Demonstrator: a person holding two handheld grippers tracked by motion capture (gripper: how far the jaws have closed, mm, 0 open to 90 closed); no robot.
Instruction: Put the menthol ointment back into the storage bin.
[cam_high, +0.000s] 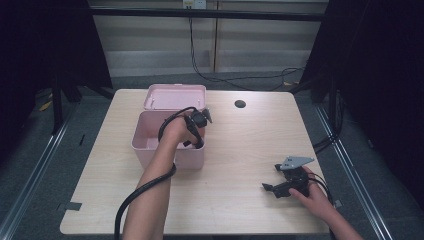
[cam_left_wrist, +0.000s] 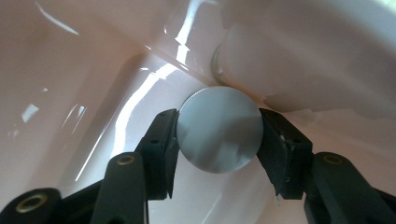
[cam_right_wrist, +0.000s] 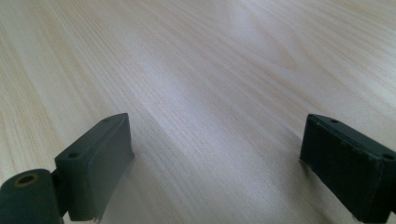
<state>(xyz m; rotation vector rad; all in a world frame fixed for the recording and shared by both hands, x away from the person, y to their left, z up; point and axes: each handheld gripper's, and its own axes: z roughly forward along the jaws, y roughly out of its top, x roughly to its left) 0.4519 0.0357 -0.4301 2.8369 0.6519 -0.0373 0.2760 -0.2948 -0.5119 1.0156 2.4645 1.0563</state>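
A pink plastic box (cam_high: 150, 131) stands open on the wooden table, its lid (cam_high: 175, 96) lying just behind it. My left gripper (cam_high: 192, 142) reaches down inside the box at its right side. In the left gripper view its jaws are shut on a round grey disc-shaped cap (cam_left_wrist: 218, 129), held by its edges close to the glossy pink inner wall (cam_left_wrist: 93, 70). A pale rounded object (cam_left_wrist: 299, 60) lies right behind the cap. My right gripper (cam_high: 272, 188) rests low over the table at the front right, open, with bare wood (cam_right_wrist: 210, 116) between its fingers.
A small dark round hole (cam_high: 240, 104) sits in the tabletop behind and right of the box. Black cables trail over the floor beyond the table. Metal rails run along both sides of the table.
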